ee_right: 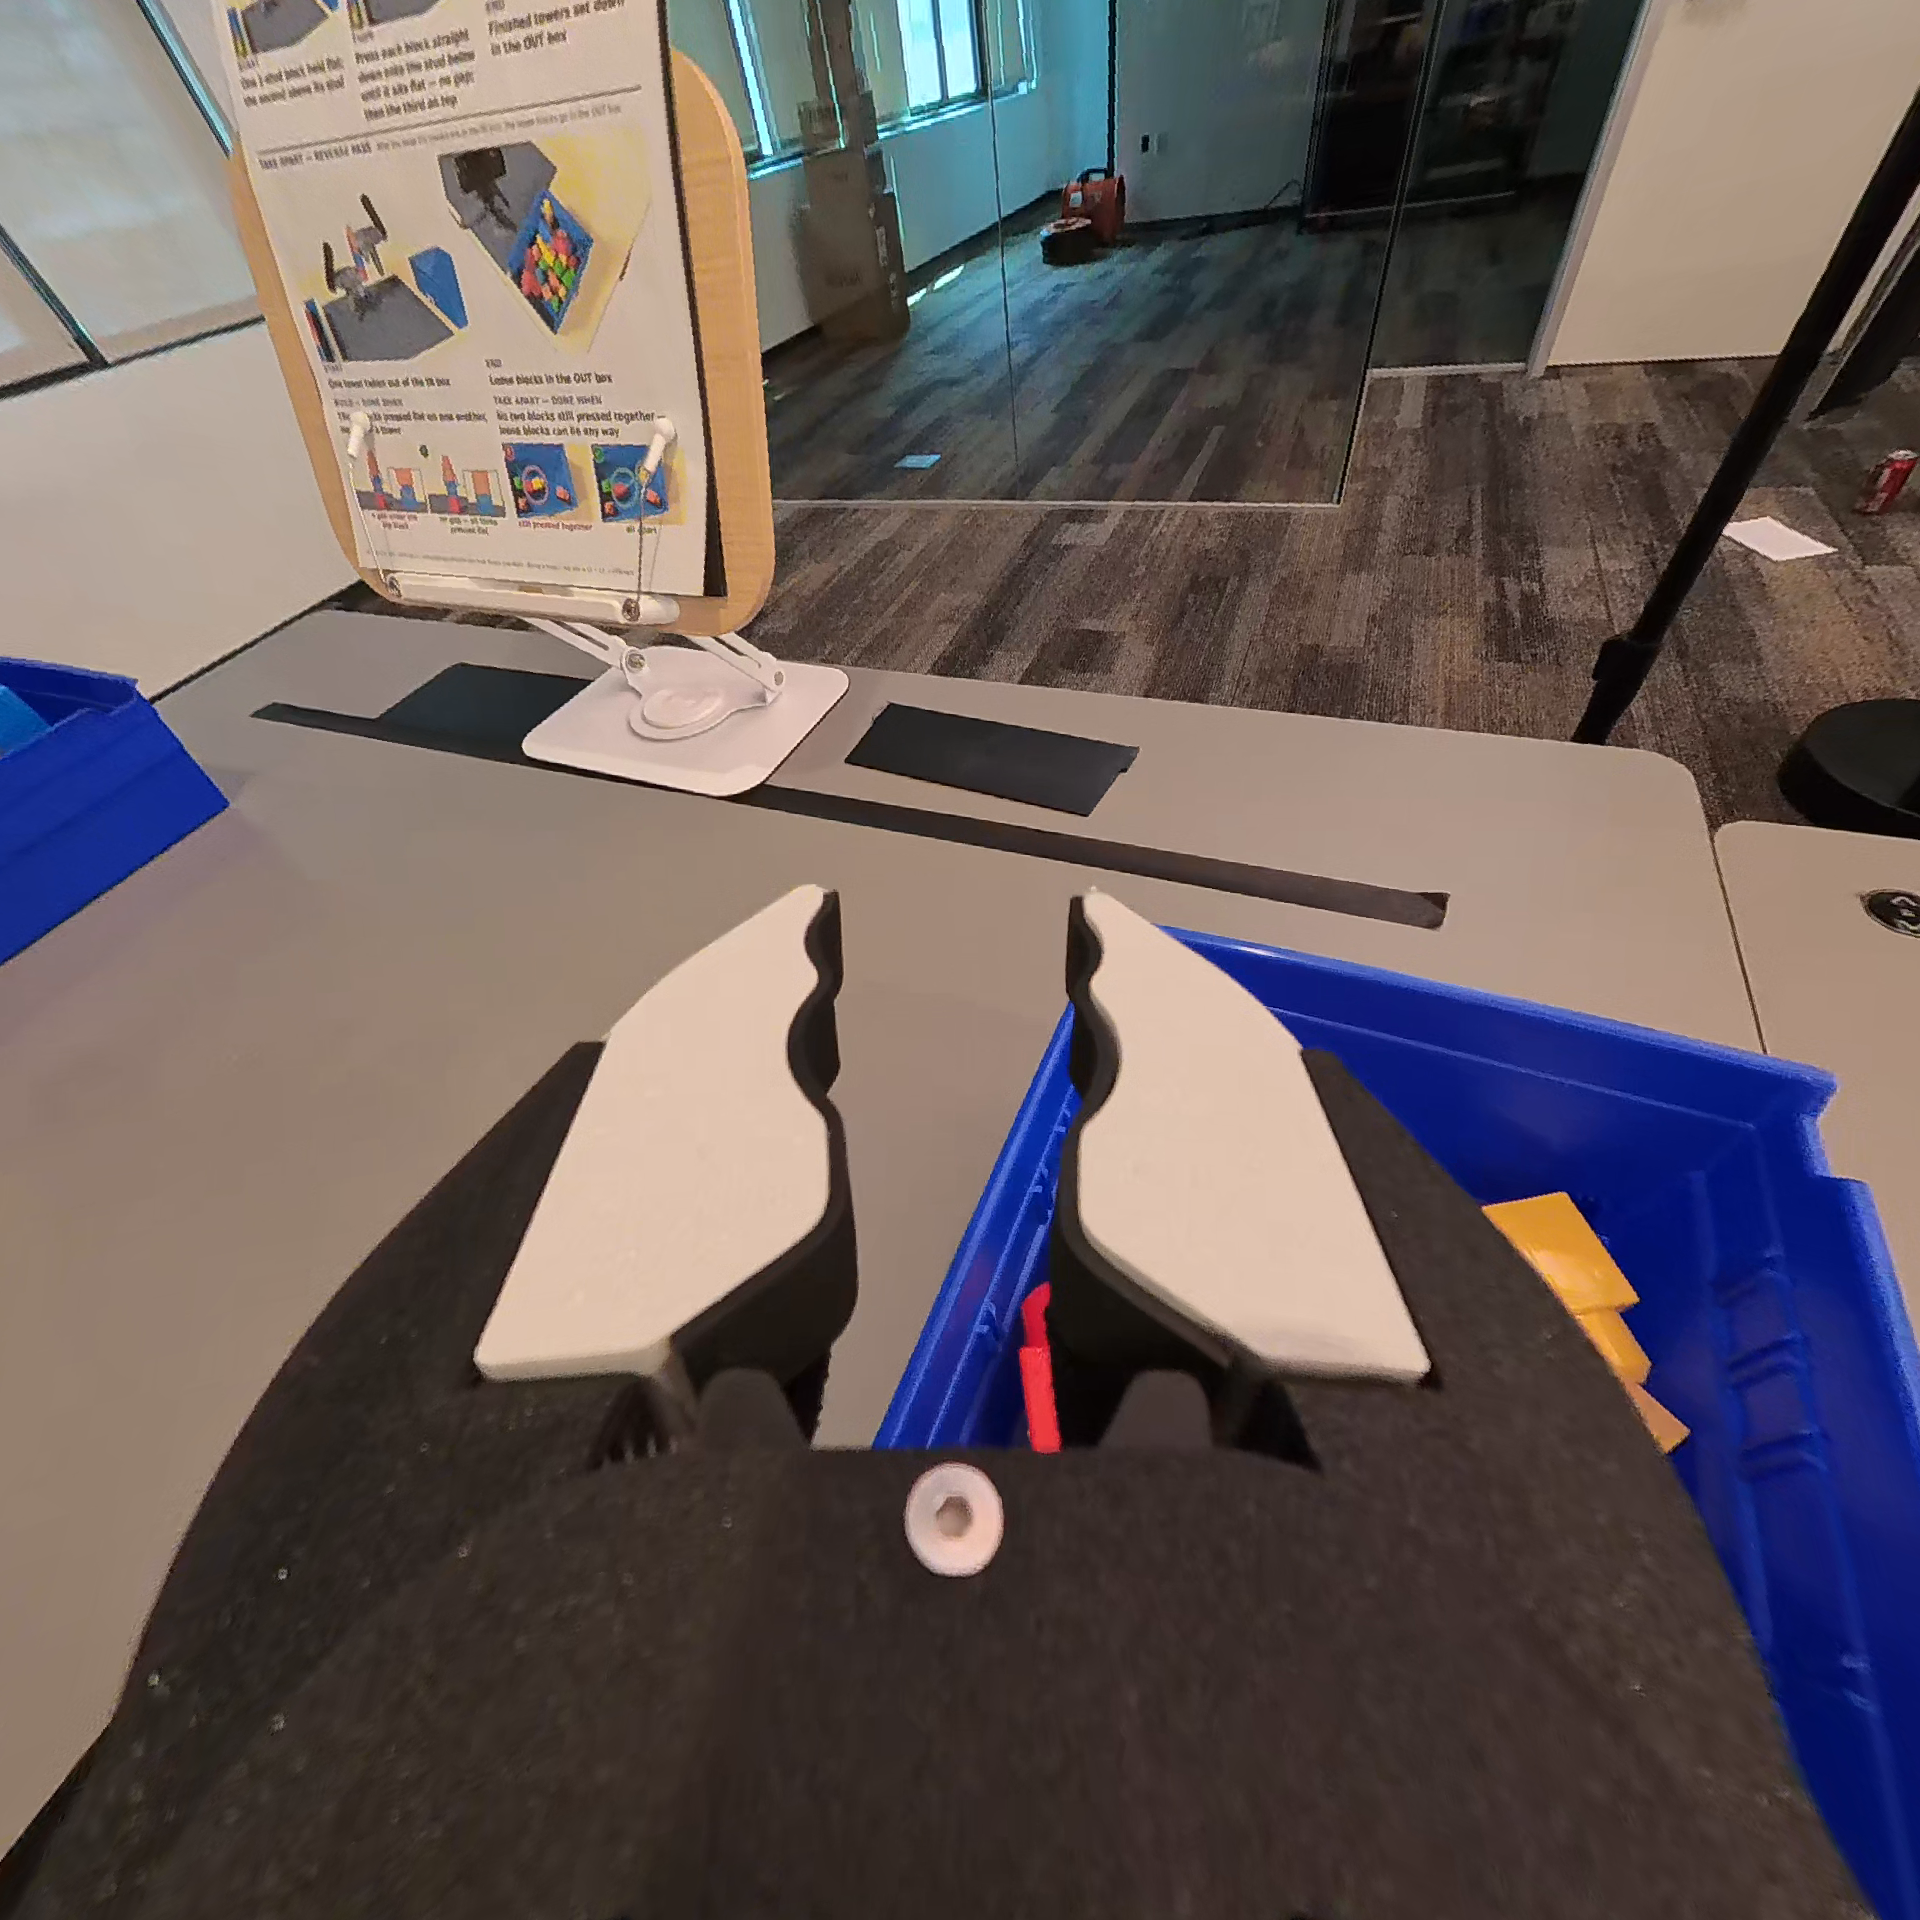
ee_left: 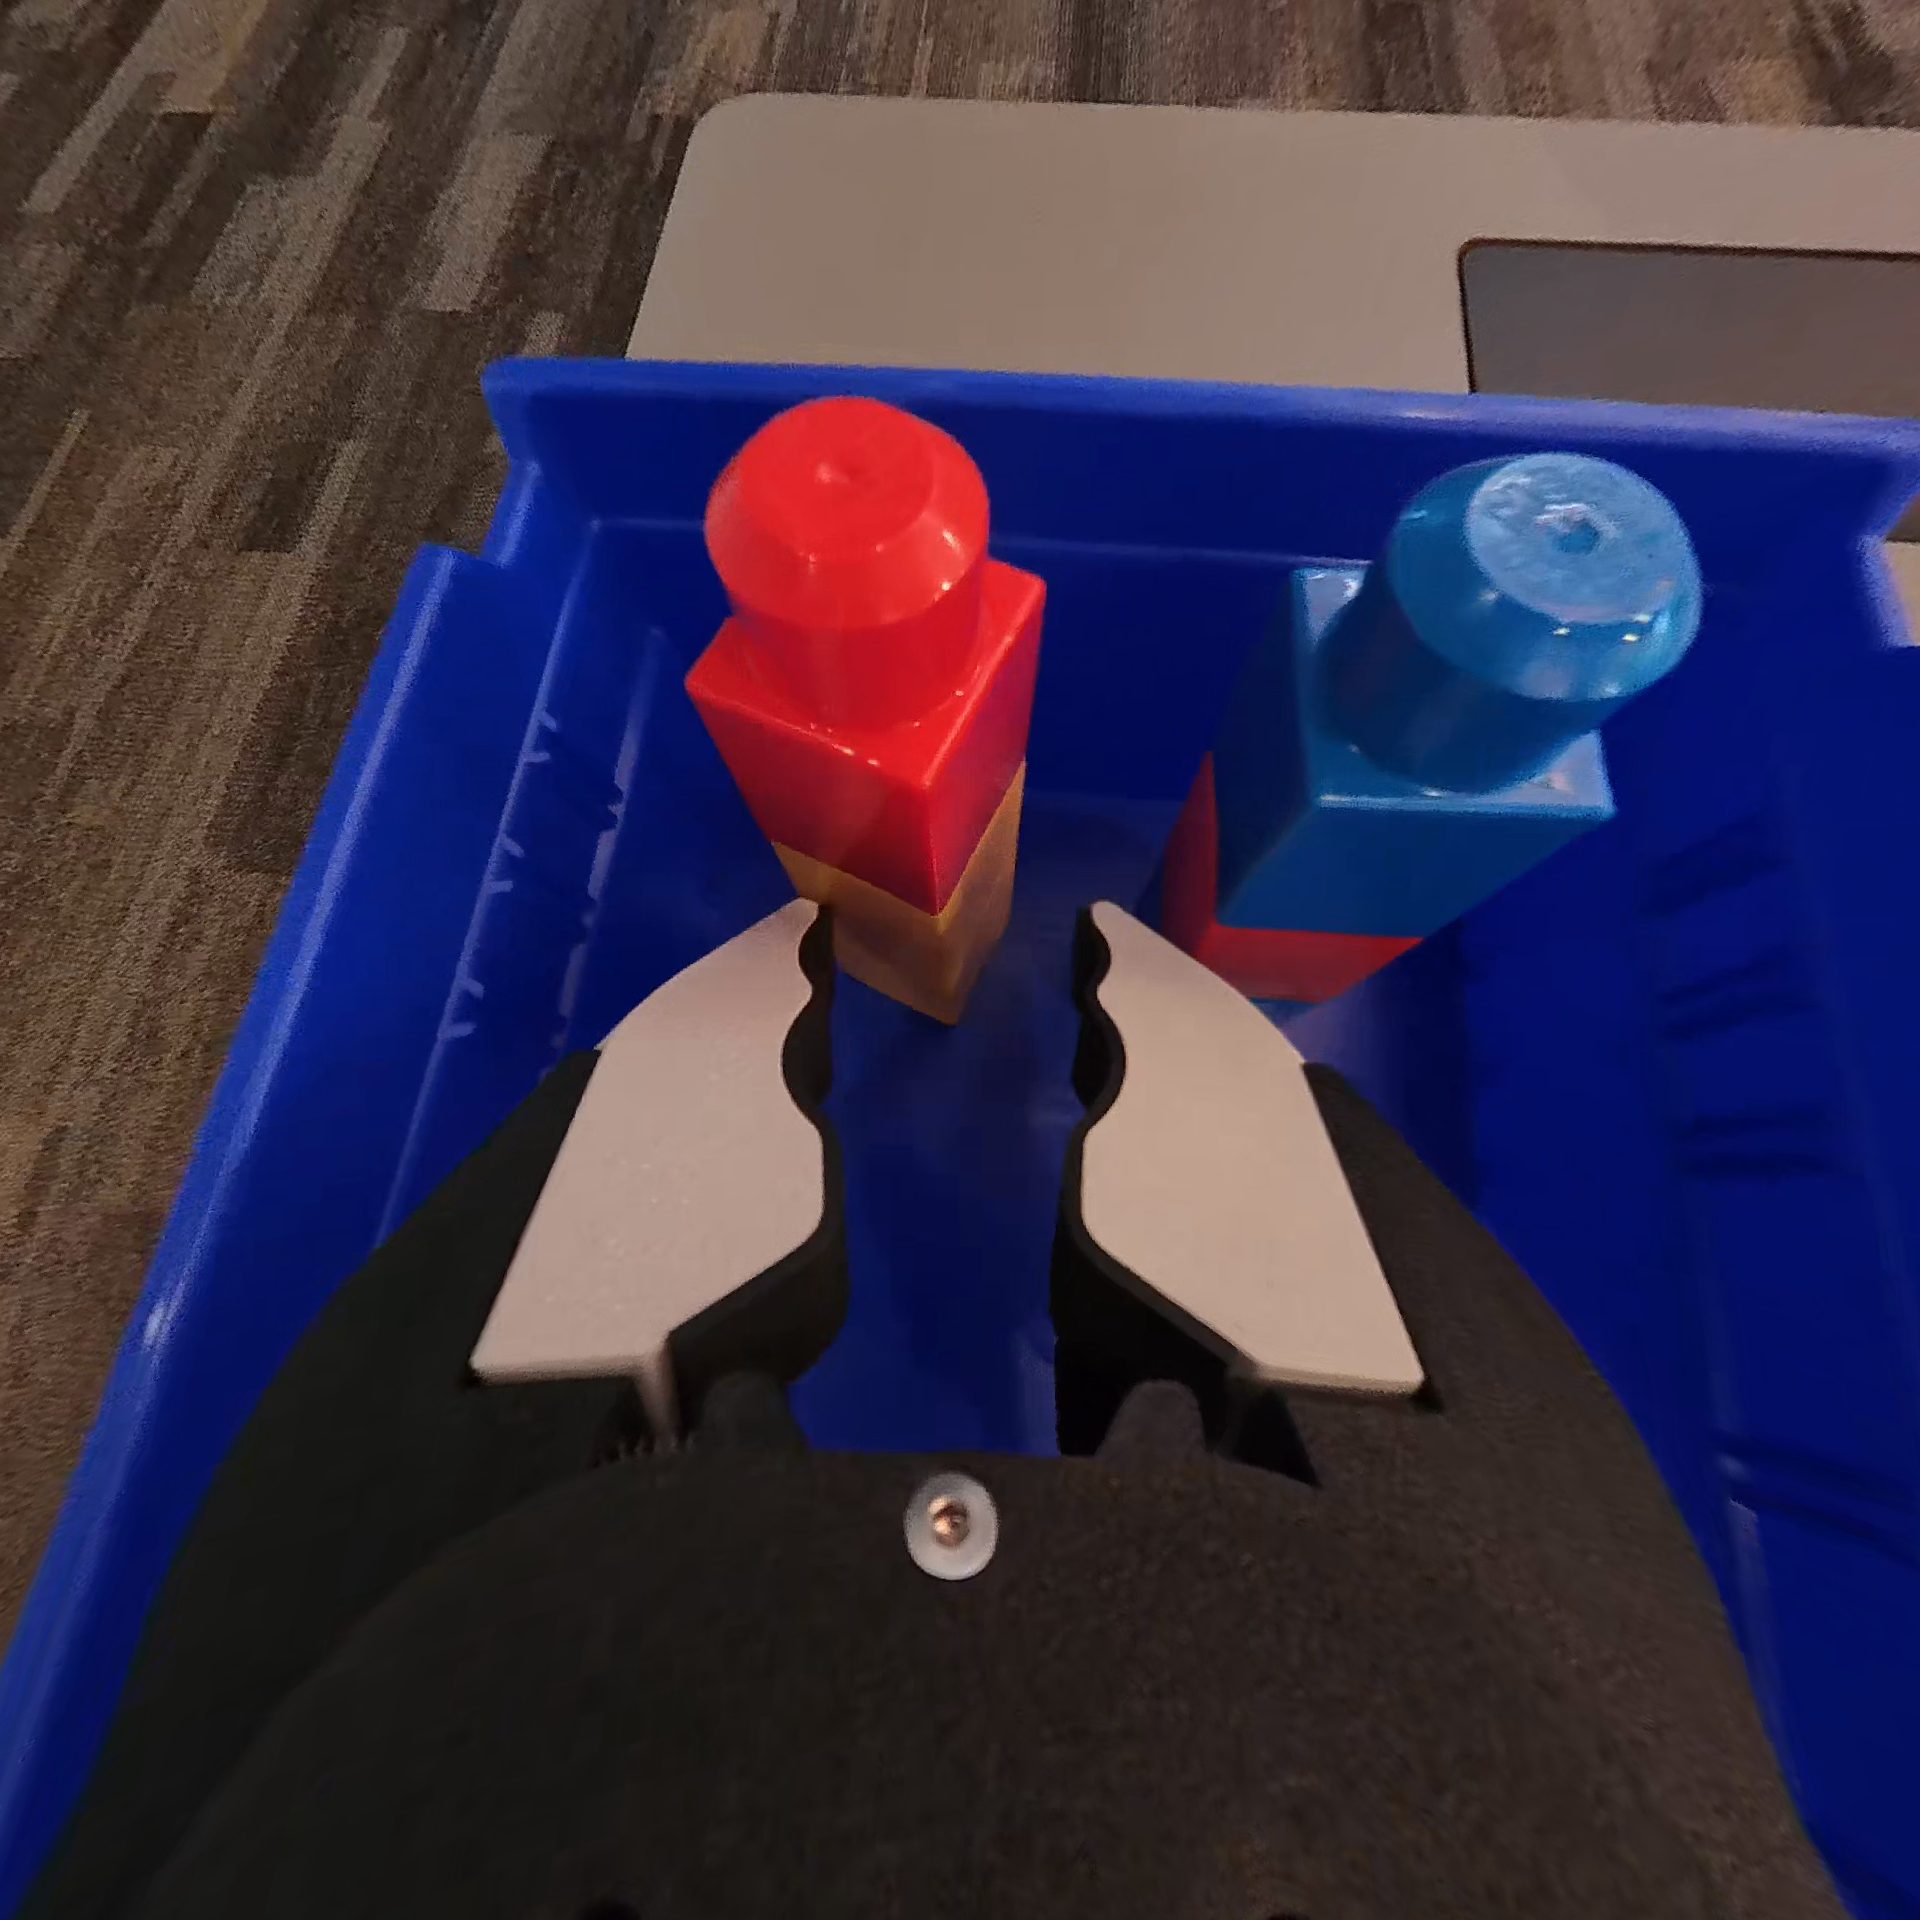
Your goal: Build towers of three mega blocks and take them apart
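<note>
Grey desk (ee_right: 520, 1039), carpeted office. Left claw (ee_left: 951, 961) empty, jaws apart, inside blue bin (ee_left: 436, 935), lined up low on red-topped tower (ee_left: 894, 727) at 12 o'clock; blue-topped tower (ee_left: 1434, 758) at 1. Right claw (ee_right: 951, 940) gapes empty above second bin (ee_right: 1558, 1081) of loose blocks (ee_right: 1558, 1257), likely waiting.

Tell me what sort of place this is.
Most likely an office or lab room set up for recording demonstrations. A grey table carries an instruction sheet on a stand, a glass partition opens onto another carpeted room, and blue bins hold toy block towers.
</note>
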`<state>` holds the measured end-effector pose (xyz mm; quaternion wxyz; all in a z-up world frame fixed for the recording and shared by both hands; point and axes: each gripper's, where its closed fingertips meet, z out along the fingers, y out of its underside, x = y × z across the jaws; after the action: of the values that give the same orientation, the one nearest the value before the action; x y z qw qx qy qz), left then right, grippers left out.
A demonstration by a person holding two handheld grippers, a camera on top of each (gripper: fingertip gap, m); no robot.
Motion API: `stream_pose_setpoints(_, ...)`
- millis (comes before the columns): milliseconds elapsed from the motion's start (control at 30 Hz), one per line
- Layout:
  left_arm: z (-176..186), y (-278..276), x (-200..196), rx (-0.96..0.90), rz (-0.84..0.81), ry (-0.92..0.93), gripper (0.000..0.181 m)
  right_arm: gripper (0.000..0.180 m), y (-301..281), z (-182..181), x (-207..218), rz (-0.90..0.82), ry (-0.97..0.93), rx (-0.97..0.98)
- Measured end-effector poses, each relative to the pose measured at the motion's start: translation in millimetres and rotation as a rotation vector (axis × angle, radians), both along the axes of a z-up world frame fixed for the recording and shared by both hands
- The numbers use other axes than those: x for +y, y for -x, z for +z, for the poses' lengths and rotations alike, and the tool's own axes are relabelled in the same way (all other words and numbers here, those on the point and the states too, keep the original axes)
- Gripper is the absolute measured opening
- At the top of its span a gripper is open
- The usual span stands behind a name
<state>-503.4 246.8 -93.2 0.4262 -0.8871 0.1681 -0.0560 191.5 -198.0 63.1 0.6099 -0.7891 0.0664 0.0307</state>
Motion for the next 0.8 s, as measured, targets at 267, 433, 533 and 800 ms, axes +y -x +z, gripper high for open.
stream_pose_setpoints(267, -4, 8, 19, 0.107, -0.004, -0.034, 0.050, 0.040, 2, 1, 4, 0.004, 0.018, -0.011)
stream_pose_setpoints(433, -2, 0, 34, 0.106, -0.035, -0.106, 0.050, 0.040, 1, -4, 4, -0.006, 0.044, -0.011)
stream_pose_setpoints(533, -3, -3, 39, 0.104, -0.041, -0.132, 0.046, 0.040, 2, -7, 5, -0.006, 0.066, -0.017)
stream_pose_setpoints(800, -1, -5, 37, 0.018, -0.048, -0.135, 0.037, 0.039, 3, -11, 8, -0.004, 0.091, -0.024)
